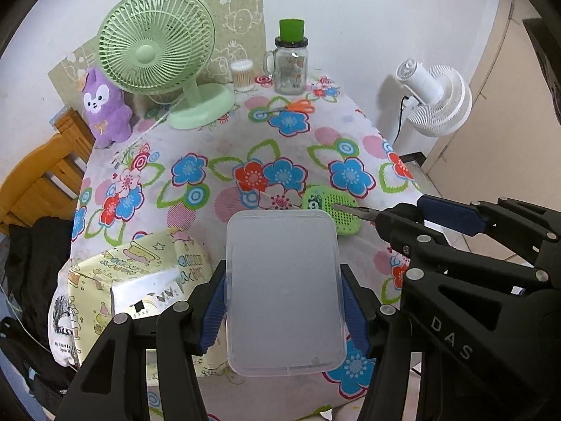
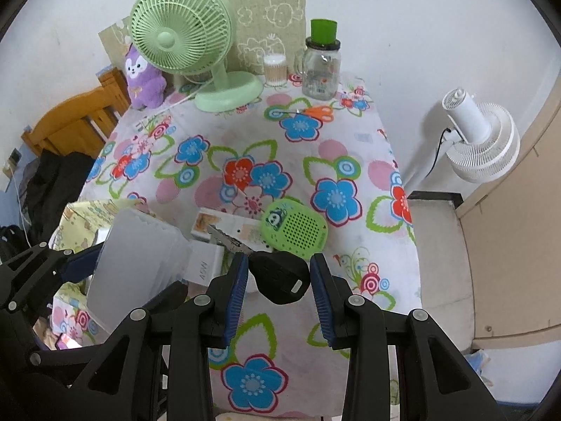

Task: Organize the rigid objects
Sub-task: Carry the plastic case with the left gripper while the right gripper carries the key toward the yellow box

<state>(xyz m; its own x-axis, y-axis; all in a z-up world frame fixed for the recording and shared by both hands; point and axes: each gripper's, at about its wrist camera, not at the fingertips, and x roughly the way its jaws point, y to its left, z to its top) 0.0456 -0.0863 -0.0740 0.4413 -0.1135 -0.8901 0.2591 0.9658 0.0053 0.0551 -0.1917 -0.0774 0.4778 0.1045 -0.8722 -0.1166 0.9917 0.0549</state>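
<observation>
Above the flowered tablecloth [image 1: 224, 140], both grippers tilt steeply down: left gripper [image 1: 284, 301] clamps a translucent rectangular plastic lid [image 1: 284, 291]; right gripper [image 2: 278, 280] pinches black-handled metal pliers [image 2: 277, 275], beside the green perforated disc [image 2: 298, 228].

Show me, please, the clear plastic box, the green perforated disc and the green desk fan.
clear plastic box [image 1: 284, 291], left wrist view, flat underside.
green perforated disc [image 2: 298, 228], right wrist view, perforated face.
green desk fan [image 1: 156, 40], left wrist view, front grille.

Two fans: one green desk fan [image 1: 156, 40] far left, one white fan [image 1: 434, 100] right. One plush toy [image 1: 105, 105], one glass jar [image 1: 289, 61], one clear lid [image 1: 284, 291], one green speaker [image 2: 294, 228], one pliers [image 2: 277, 275].
</observation>
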